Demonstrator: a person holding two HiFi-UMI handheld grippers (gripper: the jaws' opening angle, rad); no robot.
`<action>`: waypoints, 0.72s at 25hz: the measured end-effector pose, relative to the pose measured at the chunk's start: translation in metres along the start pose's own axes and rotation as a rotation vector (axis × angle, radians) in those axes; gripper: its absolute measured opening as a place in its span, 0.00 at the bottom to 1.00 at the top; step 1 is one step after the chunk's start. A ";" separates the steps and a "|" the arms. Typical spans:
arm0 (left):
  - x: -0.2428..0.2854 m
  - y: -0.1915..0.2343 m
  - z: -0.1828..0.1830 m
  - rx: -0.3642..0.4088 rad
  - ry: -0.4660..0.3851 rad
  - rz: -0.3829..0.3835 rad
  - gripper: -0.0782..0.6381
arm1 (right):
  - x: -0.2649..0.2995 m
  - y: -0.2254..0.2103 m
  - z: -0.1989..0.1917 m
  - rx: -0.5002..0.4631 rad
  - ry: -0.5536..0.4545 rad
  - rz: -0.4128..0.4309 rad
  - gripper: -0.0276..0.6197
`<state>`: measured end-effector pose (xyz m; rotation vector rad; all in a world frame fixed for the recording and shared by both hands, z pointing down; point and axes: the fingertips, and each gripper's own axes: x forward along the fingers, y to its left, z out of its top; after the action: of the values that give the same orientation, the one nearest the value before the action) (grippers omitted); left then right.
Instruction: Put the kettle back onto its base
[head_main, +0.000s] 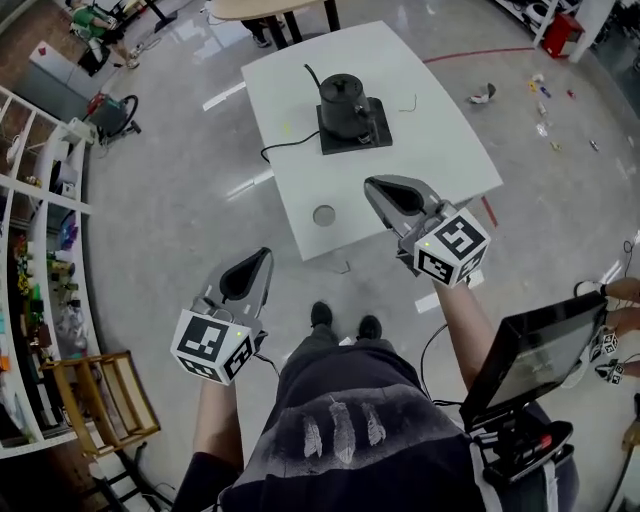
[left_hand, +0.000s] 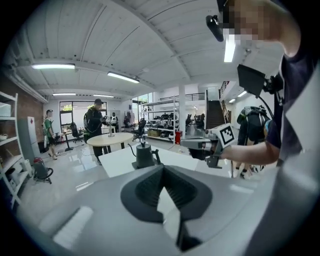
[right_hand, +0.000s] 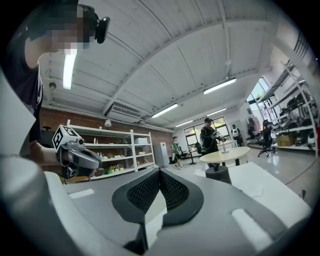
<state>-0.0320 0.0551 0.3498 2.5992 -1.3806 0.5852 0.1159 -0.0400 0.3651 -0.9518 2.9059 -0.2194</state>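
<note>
On the white surface (head_main: 420, 90), up toward its 12 o'clock end, there's one kettle (head_main: 343, 100): black, squat, skinny gooseneck spout, knob on the lid. It's sitting on its one flat black base (head_main: 372, 135), with a cord trailing off at 9 o'clock. Two tongs, both pinched shut with nothing in them. The left tongs (head_main: 266, 254) hang off the surface, with the kettle well apart at about 1 o'clock. The right tongs (head_main: 371, 184) are by the near edge, with the kettle at 11 o'clock, not touching.
</note>
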 end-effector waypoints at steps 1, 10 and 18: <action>-0.005 0.000 -0.003 -0.012 0.000 0.011 0.11 | 0.004 0.010 -0.001 -0.007 0.010 0.029 0.05; -0.046 0.006 -0.016 -0.046 -0.013 0.067 0.11 | 0.024 0.062 0.003 -0.015 0.036 0.140 0.05; -0.093 0.036 -0.037 -0.073 -0.081 0.081 0.11 | 0.056 0.123 -0.007 -0.065 0.068 0.161 0.05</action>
<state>-0.1179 0.1171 0.3441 2.5455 -1.5078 0.4361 -0.0015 0.0253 0.3505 -0.7267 3.0498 -0.1509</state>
